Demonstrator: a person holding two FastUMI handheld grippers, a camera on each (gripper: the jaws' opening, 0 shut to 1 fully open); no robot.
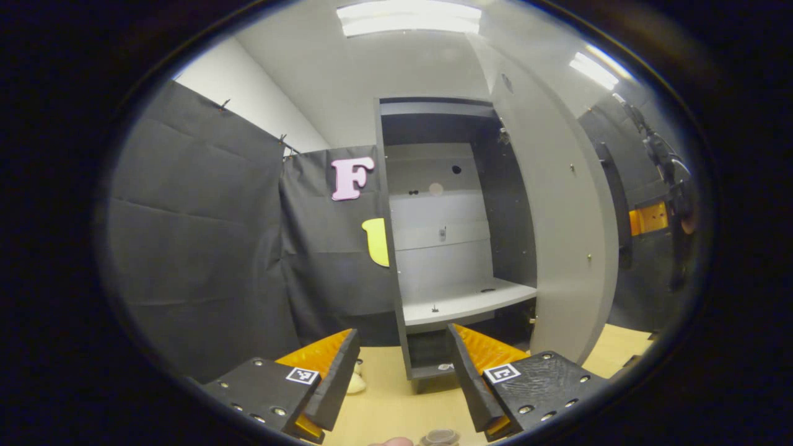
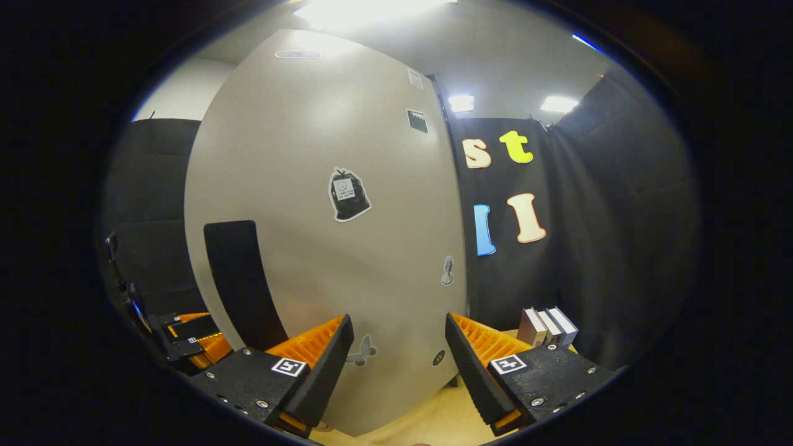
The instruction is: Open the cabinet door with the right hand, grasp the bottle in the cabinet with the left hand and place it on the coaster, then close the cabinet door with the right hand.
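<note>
Left gripper (image 1: 403,371): jaws spread wide, released, gripping nothing, hovering above the pale wooden tabletop (image 1: 396,402). Between the fingers, at the very near edge of the left gripper view, a round brownish top (image 1: 441,437), probably the bottle, with a fingertip (image 1: 390,441) just to its left; coaster not identifiable. A small pale object (image 1: 356,383) on the table just beside the left finger, too small to name.

Beyond the fingers, cabinet (image 1: 455,235) standing open, interior dark-walled with a grey back panel. Lower shelf (image 1: 464,302) light-coloured, bare except for small fittings. Cabinet door (image 1: 560,229) swung out to the right, inner face grey, edge toward the camera. Further right, past the door, the other gripper (image 1: 650,217) seen partly, with cabling above it.

Right gripper (image 2: 399,365): jaws likewise parted, released, nothing between them, facing the outer face of the cabinet door (image 2: 322,217) at close range without touching it. On that face, a tall dark handle strip (image 2: 238,279) to the left, several small stickers (image 2: 348,195) scattered across the panel. Far left, past the door edge, the left gripper (image 2: 192,344) low down. To the right, a row of small boxes (image 2: 548,326) standing on the tabletop against the cloth wall
</note>
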